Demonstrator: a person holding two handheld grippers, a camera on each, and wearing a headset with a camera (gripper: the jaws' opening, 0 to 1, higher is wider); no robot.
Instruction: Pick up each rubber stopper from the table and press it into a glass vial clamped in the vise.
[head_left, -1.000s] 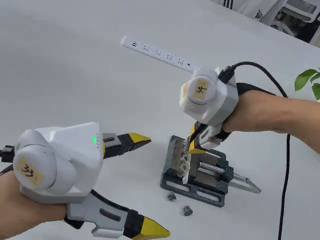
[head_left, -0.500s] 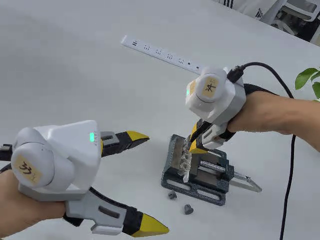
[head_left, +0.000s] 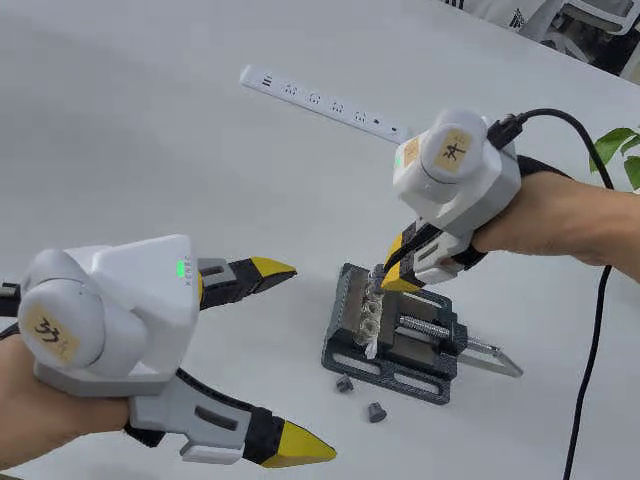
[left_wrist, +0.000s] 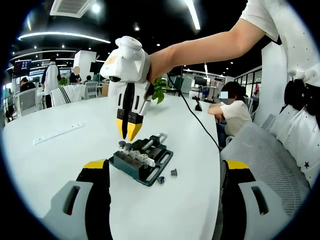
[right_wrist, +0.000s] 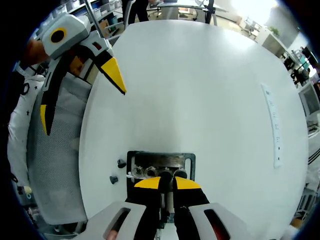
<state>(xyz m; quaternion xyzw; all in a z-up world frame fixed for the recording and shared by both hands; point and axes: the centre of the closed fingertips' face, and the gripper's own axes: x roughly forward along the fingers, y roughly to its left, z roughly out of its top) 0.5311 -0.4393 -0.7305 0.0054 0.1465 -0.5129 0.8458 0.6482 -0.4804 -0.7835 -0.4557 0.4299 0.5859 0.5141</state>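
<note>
Right gripper poised over the vials in the vise.
The right gripper (head_left: 396, 277) hangs just above the far end of the vials (head_left: 371, 318) clamped in the vise (head_left: 400, 372), jaws drawn together, nothing visible between them. Two stoppers (head_left: 344, 383) lie on the table (head_left: 150, 150) just beside the vise. Left of the vise, the left gripper (head_left: 306, 362) hovers spread wide, empty.
</note>
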